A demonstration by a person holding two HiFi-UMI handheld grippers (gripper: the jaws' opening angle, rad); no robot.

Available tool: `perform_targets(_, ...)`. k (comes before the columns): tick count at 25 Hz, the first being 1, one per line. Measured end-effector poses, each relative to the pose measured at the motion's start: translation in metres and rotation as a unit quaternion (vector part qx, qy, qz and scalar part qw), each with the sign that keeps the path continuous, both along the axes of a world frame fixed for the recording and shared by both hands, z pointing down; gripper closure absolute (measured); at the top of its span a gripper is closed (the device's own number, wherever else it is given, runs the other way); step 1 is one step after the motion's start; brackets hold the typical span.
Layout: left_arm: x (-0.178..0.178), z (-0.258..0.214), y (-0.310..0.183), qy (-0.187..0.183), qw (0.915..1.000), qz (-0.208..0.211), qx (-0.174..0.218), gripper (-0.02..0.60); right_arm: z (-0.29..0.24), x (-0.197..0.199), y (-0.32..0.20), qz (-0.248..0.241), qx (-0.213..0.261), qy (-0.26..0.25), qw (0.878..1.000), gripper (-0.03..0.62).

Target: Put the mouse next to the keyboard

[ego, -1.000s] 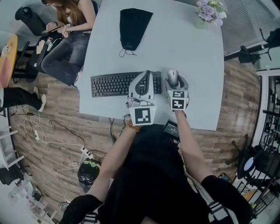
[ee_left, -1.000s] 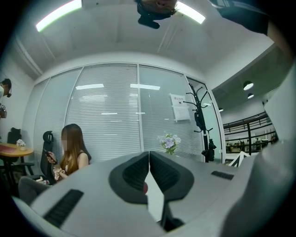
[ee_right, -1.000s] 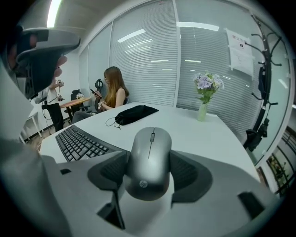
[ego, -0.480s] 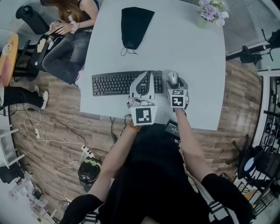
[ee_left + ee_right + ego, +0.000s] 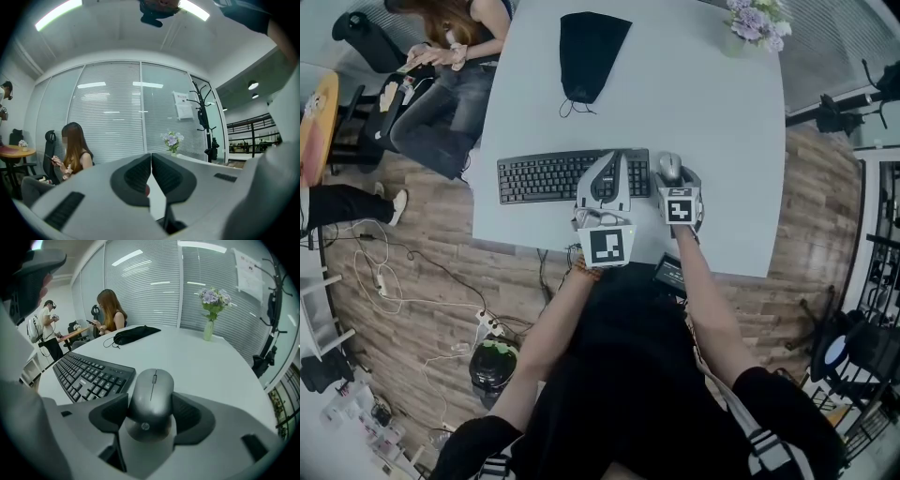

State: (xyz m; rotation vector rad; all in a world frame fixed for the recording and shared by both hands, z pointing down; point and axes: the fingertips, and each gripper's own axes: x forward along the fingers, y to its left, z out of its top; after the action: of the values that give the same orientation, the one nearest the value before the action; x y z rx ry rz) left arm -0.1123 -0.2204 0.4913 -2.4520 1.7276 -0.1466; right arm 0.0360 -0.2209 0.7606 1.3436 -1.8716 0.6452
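The grey mouse lies between the jaws of my right gripper, just right of the black keyboard on the white table. In the right gripper view both pads press the sides of the mouse, and the keyboard is close on the left. My left gripper hovers over the keyboard's right end, jaws shut on nothing. From the left gripper view, my left gripper tilts upward toward the windows.
A black pouch lies at the table's far side and a vase of flowers stands at the far right corner. A seated person is beyond the table's left edge. The near table edge runs just behind both grippers.
Almost nothing has changed. My right gripper with the mouse has edged slightly closer to the keyboard's right end. The left gripper stays where it was.
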Motion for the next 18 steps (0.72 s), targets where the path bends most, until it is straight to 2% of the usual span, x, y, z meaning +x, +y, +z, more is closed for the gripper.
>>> perform_targets(18,-0.01,0.013,0.002,0.012,0.9997,-0.009,-0.019,0.569,0.022,-0.003,0.001,0.003,-0.025,-0.002,1.0,0.296)
